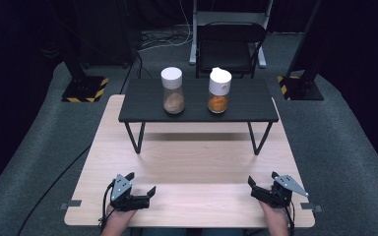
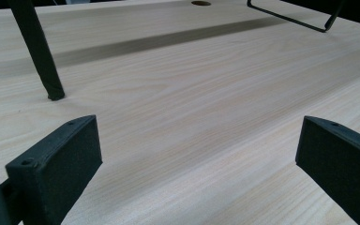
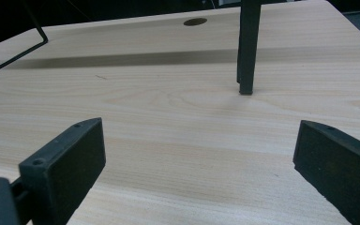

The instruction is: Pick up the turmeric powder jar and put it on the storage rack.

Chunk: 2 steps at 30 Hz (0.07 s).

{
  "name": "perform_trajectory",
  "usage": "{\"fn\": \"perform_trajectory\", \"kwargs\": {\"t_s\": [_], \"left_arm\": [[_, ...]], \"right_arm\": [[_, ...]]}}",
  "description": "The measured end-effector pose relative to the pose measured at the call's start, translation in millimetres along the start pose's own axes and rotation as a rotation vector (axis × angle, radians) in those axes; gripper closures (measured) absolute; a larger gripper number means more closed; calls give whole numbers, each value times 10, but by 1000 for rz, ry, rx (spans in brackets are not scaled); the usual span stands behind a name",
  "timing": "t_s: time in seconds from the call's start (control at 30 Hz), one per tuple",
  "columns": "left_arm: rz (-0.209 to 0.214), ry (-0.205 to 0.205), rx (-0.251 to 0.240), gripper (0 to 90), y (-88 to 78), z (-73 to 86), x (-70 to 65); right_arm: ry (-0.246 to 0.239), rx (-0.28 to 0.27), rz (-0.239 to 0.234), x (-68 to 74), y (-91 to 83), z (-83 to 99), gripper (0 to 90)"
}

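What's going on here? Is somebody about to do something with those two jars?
Nothing is being handled yet. A person holds the left gripper and the right gripper low over the near edge of a light wooden table, both with jaws open and empty. Farther back, on a small black raised shelf, stand two white-capped jars: the jar with tan contents on the left, the jar with orange contents on the right. A black chair sits behind the table.

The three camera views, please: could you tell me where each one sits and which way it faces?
High view: above the person's side, looking forward and down on the wooden table, black shelf, two jars; both forearms, left gripper, right gripper.
Left gripper view: low between open jaws, facing a shelf leg.
Right gripper view: likewise, facing another leg.
Shared: the table's cable hole.
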<state>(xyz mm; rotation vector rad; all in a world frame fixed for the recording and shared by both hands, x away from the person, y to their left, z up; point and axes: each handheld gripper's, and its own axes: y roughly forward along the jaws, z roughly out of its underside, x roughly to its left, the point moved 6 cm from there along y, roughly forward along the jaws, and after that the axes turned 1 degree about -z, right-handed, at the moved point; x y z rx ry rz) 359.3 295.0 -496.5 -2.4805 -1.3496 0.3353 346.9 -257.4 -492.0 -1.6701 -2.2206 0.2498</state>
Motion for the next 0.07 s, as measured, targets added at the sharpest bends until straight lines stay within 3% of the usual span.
{"fn": "perform_trajectory", "kwargs": {"t_s": [0.07], "left_arm": [[2,-1,-1,0,0,1,3]], "right_arm": [[5,-1,-3,-11,2,-1,16]]}}
